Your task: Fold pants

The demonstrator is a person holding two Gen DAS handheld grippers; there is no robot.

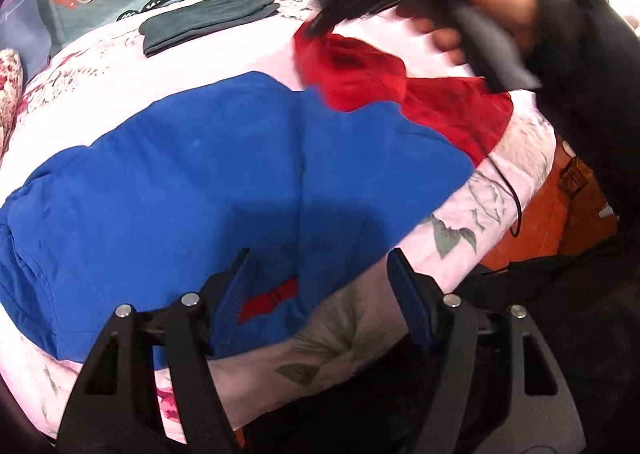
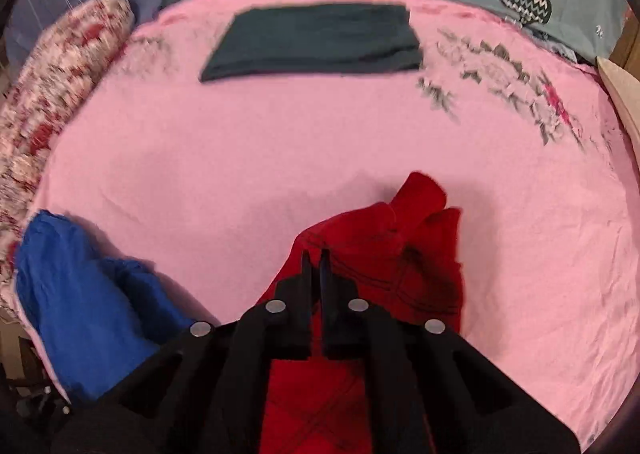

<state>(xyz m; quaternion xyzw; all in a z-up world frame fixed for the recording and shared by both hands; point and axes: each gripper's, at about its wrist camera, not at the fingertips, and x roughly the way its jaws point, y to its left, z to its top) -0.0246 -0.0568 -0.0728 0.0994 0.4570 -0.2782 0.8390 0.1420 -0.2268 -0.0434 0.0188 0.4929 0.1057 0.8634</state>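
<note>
The red pants (image 2: 384, 254) are pinched between the clenched fingers of the right gripper (image 2: 315, 258), bunched toward 1 o'clock, while the left gripper (image 1: 320, 274) is held released above blue pants (image 1: 200, 174).

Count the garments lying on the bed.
3: blue pants nearest, red garment pinched by the right hand-held gripper, dark folded one at the far side. Others may be hidden.

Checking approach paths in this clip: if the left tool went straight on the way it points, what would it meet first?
Most likely the blue pants, spread on the pink bedsheet right ahead of the open left tool. The red pants lie farther along, though depth is hard to judge through the fisheye.
</note>
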